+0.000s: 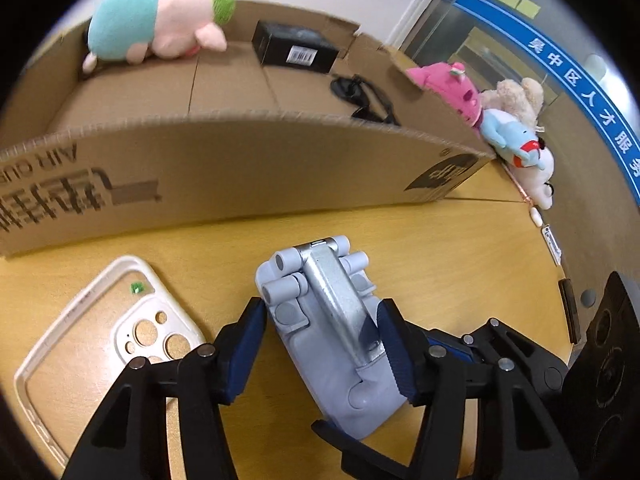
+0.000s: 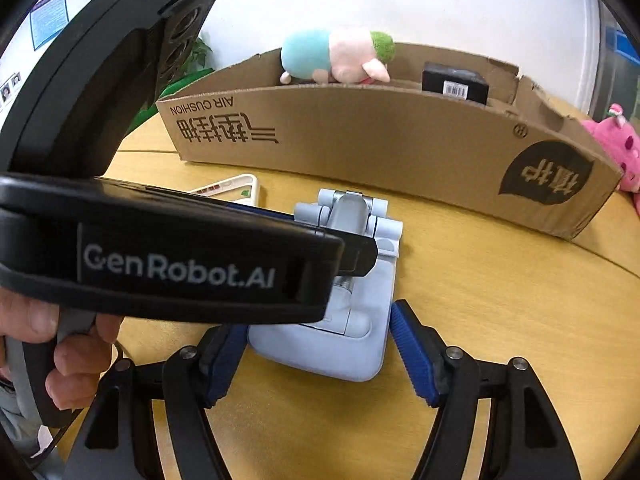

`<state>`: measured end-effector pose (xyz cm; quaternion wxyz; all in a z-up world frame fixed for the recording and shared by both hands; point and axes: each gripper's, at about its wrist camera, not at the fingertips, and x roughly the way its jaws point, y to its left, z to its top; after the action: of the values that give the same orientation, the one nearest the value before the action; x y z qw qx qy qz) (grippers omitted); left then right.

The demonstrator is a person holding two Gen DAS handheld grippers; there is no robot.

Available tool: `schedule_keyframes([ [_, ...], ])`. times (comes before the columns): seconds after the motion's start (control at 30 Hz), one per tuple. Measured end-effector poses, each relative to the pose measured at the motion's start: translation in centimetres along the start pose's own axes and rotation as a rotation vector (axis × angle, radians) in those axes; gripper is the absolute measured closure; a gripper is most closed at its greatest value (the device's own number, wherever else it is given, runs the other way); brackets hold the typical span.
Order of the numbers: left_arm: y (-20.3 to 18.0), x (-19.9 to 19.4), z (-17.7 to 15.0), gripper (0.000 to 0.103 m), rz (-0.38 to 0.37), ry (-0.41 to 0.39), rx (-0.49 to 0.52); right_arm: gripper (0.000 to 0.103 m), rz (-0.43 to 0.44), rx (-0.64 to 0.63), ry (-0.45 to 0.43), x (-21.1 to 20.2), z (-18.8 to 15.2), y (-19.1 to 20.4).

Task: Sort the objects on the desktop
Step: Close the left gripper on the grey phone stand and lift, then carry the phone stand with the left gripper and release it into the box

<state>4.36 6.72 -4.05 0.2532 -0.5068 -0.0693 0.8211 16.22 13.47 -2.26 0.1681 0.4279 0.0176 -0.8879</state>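
Wooden desk (image 1: 460, 248): folded phone stand (image 1: 332, 332) flat, hinge toward cardboard box (image 1: 240, 168).

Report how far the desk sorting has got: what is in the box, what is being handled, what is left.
Done: the cardboard box already holds a plush pig, a black carton and sunglasses.
In hand: the left gripper has its fingers on both sides of the folded phone stand, which lies on the table; the right gripper is open around its near end.
Left: the phone case beside it and the plush toys outside the box.
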Motion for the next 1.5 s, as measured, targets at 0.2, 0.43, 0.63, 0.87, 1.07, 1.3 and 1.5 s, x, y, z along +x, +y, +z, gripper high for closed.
schedule_keyframes([
  [0.2, -2.5, -4.6, 1.9, 0.047, 0.012, -0.124, 0.066, 0.034, -0.012, 0.0, -0.109, -3.9, 1.3, 0.4],
  [0.43, -4.7, -11.6, 6.6, 0.047, 0.016, -0.303, 0.145, 0.034, -0.05, -0.06, -0.273, -9.7, 6.2, 1.2],
  [0.63, -5.6, -16.0, 11.0, 0.047, 0.035, -0.402, 0.199, 0.034, -0.065, -0.102, -0.38, -13.1, 11.7, 2.1],
  [0.87, -4.0, -18.5, 15.4, 0.047, 0.063, -0.438, 0.219, 0.034, -0.059, -0.119, -0.429, -13.2, 18.4, 3.2],
  [1.07, 0.7, -17.7, 18.8, 0.047, 0.104, -0.396, 0.165, 0.034, -0.003, -0.11, -0.385, -9.3, 23.3, 4.3],
  [1.3, 8.4, -12.9, 20.3, 0.047, 0.141, -0.263, 0.05, 0.034, 0.105, -0.056, -0.259, -1.3, 26.2, 5.2],
  [1.5, 13.9, -7.2, 20.3, 0.047, 0.144, -0.111, -0.041, 0.034, 0.183, 0.041, -0.102, 7.0, 26.4, 4.5],
])
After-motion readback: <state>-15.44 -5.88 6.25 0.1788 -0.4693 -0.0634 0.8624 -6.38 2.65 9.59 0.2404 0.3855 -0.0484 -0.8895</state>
